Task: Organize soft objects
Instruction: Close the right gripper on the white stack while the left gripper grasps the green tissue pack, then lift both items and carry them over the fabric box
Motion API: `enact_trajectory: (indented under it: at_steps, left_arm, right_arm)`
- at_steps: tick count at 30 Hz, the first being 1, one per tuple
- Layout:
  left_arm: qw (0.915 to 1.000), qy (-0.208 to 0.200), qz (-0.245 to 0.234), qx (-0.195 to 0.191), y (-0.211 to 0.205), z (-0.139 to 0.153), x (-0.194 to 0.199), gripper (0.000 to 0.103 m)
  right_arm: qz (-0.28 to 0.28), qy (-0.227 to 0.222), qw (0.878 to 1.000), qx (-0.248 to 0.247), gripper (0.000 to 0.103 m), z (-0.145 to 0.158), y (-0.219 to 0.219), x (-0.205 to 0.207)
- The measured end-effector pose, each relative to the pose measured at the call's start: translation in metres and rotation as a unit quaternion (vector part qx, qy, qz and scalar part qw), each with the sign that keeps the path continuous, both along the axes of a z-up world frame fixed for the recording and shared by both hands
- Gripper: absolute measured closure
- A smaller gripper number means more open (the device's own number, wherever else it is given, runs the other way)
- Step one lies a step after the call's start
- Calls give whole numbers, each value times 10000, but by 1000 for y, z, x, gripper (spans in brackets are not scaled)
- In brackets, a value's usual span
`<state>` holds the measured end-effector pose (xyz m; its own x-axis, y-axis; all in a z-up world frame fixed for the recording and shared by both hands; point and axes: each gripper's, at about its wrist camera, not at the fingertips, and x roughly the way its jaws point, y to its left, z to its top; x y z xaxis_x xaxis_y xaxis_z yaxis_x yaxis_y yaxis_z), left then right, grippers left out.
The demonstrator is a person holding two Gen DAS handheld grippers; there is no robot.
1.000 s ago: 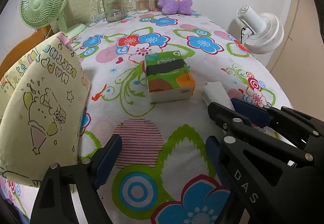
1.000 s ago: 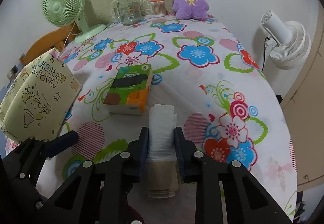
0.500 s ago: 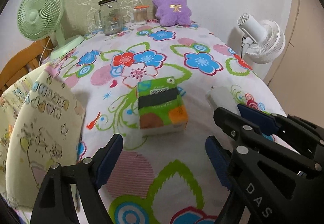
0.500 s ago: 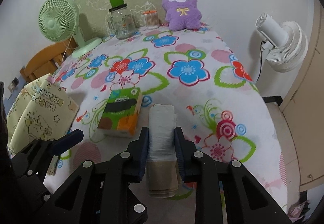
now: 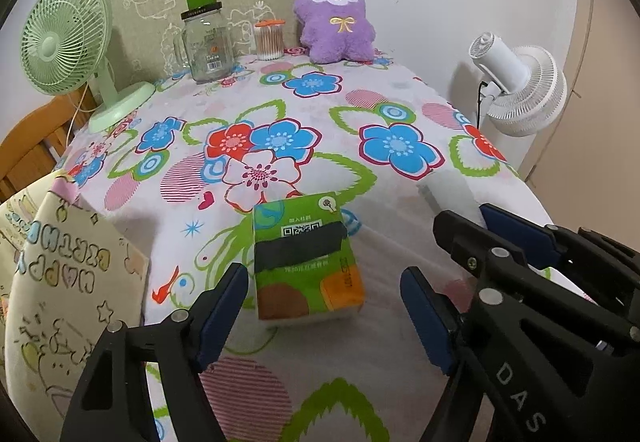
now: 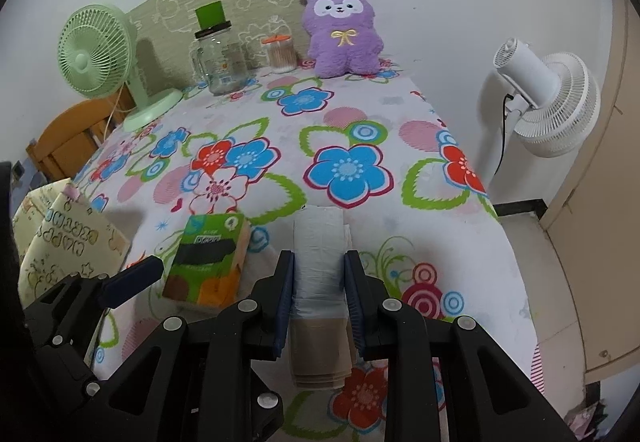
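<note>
Tissue pack [image 5: 306, 258] nearer now — flowered tablecloth [image 5: 400, 110], white wall beyond.

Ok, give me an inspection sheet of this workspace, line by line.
Surface: flower-print tablecloth, covered table.
Job's things: green tissue pack lying flat; folded white paper stack held; purple plush toy upright at the back.
Clutter: clear glass jar, cotton-swab tub, green desk fan, cream cartoon-print bag.
Grippers: left claw open near the pack; right claw shut on the stack.
Cables: black cord by white standing fan.
Surroundings: white wall, wooden chair.
</note>
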<state>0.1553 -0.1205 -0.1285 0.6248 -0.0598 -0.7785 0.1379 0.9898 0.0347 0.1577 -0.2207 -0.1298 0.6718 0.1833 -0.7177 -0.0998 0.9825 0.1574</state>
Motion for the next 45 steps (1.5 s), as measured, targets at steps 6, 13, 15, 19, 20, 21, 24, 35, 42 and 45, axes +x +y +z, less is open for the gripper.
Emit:
enact_trajectory:
  at_steps: [6, 13, 15, 19, 20, 21, 24, 35, 42, 45]
  left_arm:
    - [9999, 32, 105, 85, 3, -5, 8, 25]
    - [9997, 203, 161, 8, 7, -14, 17, 29]
    - [9995, 267, 127, -65, 8, -15, 19, 30]
    - [9995, 260, 98, -123, 8, -15, 18, 33]
    - [9996, 255, 91, -126, 8, -14, 17, 36]
    - [9996, 245, 84, -124, 7, -14, 17, 38]
    - [9996, 241, 48, -113, 6, -13, 15, 45]
    - [9995, 195, -135, -201, 4, -3, -1, 47]
    - [9996, 91, -113, -232, 6, 6, -17, 47]
    - [9998, 31, -96, -198, 8, 11, -24, 47]
  right_arm:
    - [-9, 54, 10000, -25, 75, -4, 2, 8]
    - [-11, 115, 9999, -5, 75, -8, 4, 15]
    - [-8, 104, 9999, -20, 75, -8, 6, 14]
    - [-1, 76, 10000, -40, 75, -7, 6, 15]
    - [0, 86, 10000, -16, 75, -8, 6, 15]
    - [0, 96, 10000, 5, 75, -8, 6, 15]
    - [-8, 126, 9999, 33, 75, -8, 4, 15]
    - [-42, 162, 9999, 42, 75, -4, 3, 2]
    - [-73, 66, 9999, -36, 75, 7, 5, -15]
    - [-69, 23, 10000, -12, 75, 11, 6, -21]
